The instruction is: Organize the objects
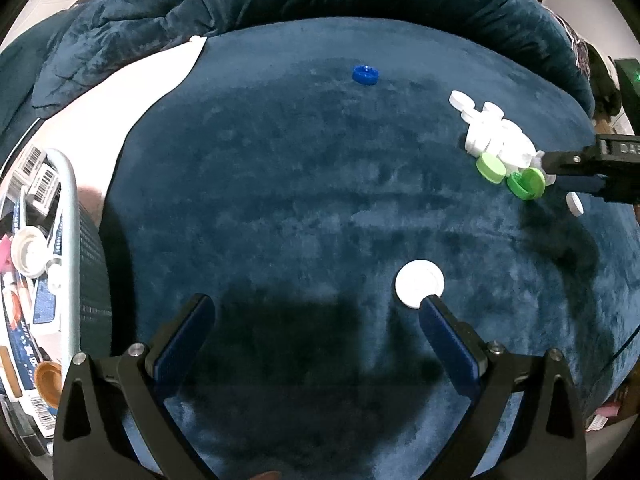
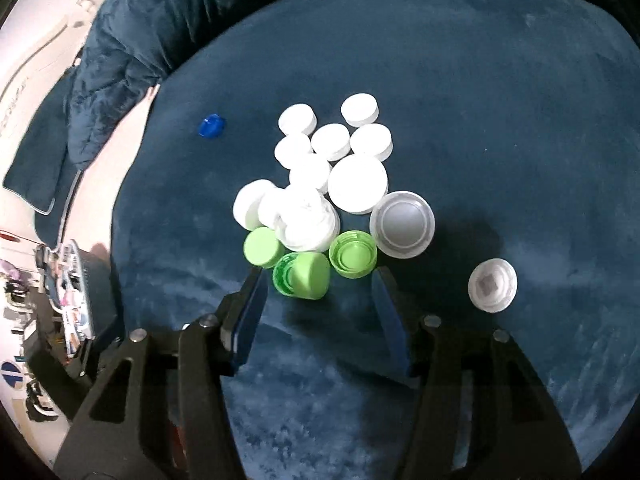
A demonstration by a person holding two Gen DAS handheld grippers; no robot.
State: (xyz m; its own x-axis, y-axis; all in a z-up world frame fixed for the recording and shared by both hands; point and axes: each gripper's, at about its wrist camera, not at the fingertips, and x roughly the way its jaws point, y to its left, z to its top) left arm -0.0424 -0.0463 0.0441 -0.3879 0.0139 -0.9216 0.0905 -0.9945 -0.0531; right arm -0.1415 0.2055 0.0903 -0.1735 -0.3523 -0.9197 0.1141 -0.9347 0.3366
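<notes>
A pile of several white caps (image 2: 320,184) lies on the dark blue blanket (image 2: 500,100), with three green caps along its near edge. My right gripper (image 2: 318,280) hovers open over them. One green cap (image 2: 306,275) lies on its side between the fingertips, and neither pad touches it. An upturned green cap (image 2: 353,254) and a flat one (image 2: 262,247) flank it. A lone blue cap (image 1: 365,75) sits farther back. My left gripper (image 1: 316,306) is open, holding nothing. A white cap (image 1: 419,283) lies at the tip of its right finger (image 1: 436,316).
A grey-white lid (image 2: 402,224) and a small white lid (image 2: 493,285) lie right of the pile. Off the blanket's left edge stands a bin (image 1: 68,240) of boxes and lids. A folded blue quilt (image 1: 200,0) rises at the back, with white sheet (image 1: 120,100) beside it.
</notes>
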